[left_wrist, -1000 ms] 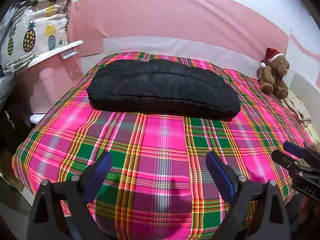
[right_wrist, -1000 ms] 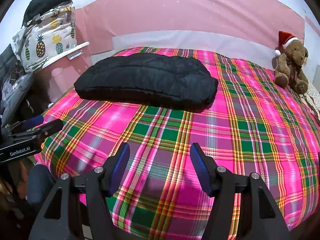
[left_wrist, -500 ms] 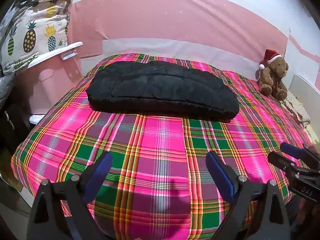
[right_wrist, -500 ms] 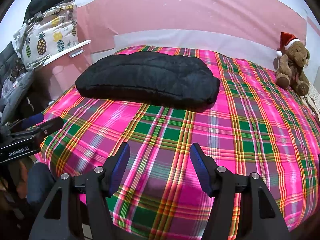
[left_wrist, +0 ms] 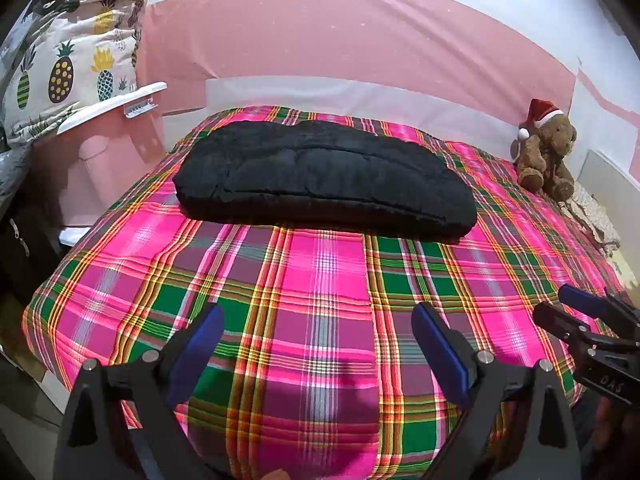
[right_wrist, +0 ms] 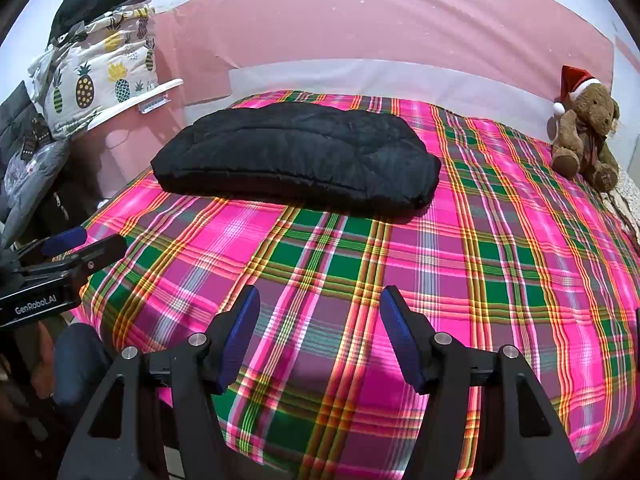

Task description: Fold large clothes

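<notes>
A black padded garment (left_wrist: pixel 320 180) lies folded into a long flat bundle across the far half of the plaid bed (left_wrist: pixel 320 280); it also shows in the right wrist view (right_wrist: pixel 296 156). My left gripper (left_wrist: pixel 316 316) is open and empty, held above the bed's near edge, well short of the garment. My right gripper (right_wrist: pixel 318 300) is open and empty, also over the near edge. The right gripper shows at the right edge of the left wrist view (left_wrist: pixel 576 312); the left gripper shows at the left edge of the right wrist view (right_wrist: pixel 80 244).
A teddy bear with a Santa hat (left_wrist: pixel 546 152) sits at the bed's far right corner. A pineapple-print bundle (left_wrist: pixel 68 80) rests on a white shelf (left_wrist: pixel 112 108) to the left. A pink wall covering (left_wrist: pixel 360 40) runs behind the bed.
Both grippers have drifted back and up a little, so the view has shifted slightly. The garment has not moved. Both grippers stay open.
</notes>
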The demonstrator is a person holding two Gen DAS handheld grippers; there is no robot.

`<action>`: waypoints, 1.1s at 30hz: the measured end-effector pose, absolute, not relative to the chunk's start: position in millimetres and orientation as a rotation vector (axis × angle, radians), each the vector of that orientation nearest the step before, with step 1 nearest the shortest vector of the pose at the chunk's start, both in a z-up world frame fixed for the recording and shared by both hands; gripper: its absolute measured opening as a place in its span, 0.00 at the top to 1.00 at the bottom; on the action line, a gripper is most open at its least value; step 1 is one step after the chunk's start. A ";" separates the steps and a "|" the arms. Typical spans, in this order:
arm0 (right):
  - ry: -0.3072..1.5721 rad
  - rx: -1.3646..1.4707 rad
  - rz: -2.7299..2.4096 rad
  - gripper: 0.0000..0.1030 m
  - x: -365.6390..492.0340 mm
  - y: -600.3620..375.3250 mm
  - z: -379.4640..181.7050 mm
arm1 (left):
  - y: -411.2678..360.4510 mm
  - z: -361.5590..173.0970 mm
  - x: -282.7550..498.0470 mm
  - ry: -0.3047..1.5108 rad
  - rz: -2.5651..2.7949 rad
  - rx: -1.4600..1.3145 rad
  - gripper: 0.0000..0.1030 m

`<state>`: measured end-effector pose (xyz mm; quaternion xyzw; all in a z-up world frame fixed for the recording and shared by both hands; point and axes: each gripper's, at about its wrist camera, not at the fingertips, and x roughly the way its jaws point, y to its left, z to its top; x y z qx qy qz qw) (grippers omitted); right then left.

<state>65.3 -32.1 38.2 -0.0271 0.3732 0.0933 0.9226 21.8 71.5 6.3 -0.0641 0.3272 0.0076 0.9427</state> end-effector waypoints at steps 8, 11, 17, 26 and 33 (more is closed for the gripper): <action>0.766 -0.056 0.193 0.39 64.5 -30.6 38.0 | 70.2 5.5 20.0 0.669 0.018 -0.130 0.07; 0.767 -0.058 0.198 0.39 62.6 -31.4 38.3 | 68.9 5.6 20.4 0.670 0.024 -0.125 0.07; 0.767 -0.058 0.200 0.39 61.8 -32.0 38.7 | 67.7 5.3 20.2 0.671 0.025 -0.126 0.07; 0.768 -0.060 0.202 0.39 61.5 -33.3 38.6 | 67.3 5.2 19.9 0.671 0.024 -0.126 0.07; 0.769 -0.059 0.200 0.39 61.3 -32.8 38.6 | 65.0 4.8 18.4 0.678 0.031 -0.126 0.07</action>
